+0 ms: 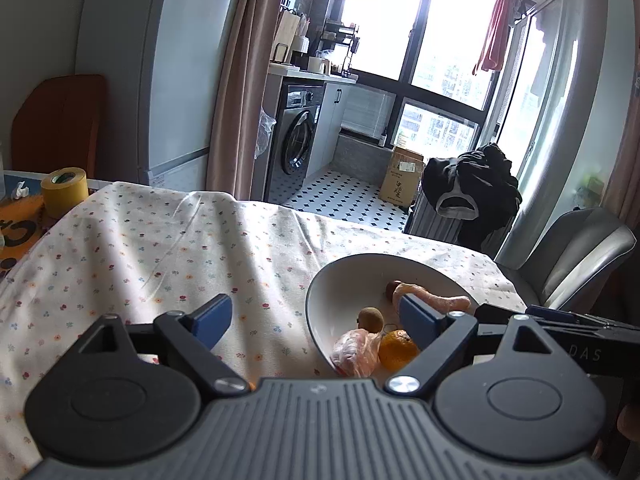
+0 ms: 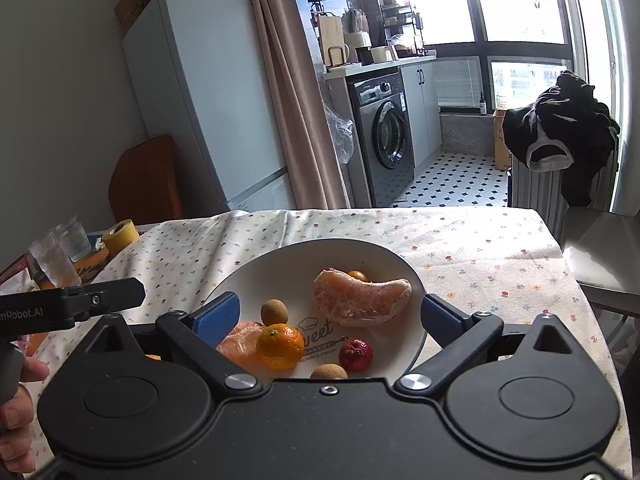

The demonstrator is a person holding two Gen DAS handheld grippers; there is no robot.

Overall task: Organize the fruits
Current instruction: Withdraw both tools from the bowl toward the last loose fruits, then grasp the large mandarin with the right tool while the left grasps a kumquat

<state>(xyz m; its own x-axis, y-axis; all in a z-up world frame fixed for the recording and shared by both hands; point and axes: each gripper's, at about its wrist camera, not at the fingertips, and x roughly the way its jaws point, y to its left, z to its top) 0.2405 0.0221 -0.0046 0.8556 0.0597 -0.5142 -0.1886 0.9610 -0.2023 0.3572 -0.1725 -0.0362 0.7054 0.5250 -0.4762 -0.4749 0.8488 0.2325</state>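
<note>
The right claw is hovering over the near side of the white plate with its blue fingers spread wide apart and holding nothing. The left claw is hanging over the flowered tablecloth just left of the plate, its fingers also standing wide apart and empty; in the right wrist view its black body is showing at the left edge, with a hand gripping it.

All the fruit is lying on the plate. A big peeled pomelo piece is resting toward the far right of it, with a small orange fruit tucked just behind. A mandarin is sitting near the left, touching a second, wrapped pomelo piece on its left. A brown longan is lying just beyond the mandarin. A small red fruit is sitting at the near right, and another brown longan is peeking out at the near rim.

On the far left of the table, a roll of yellow tape and two glasses are standing.
</note>
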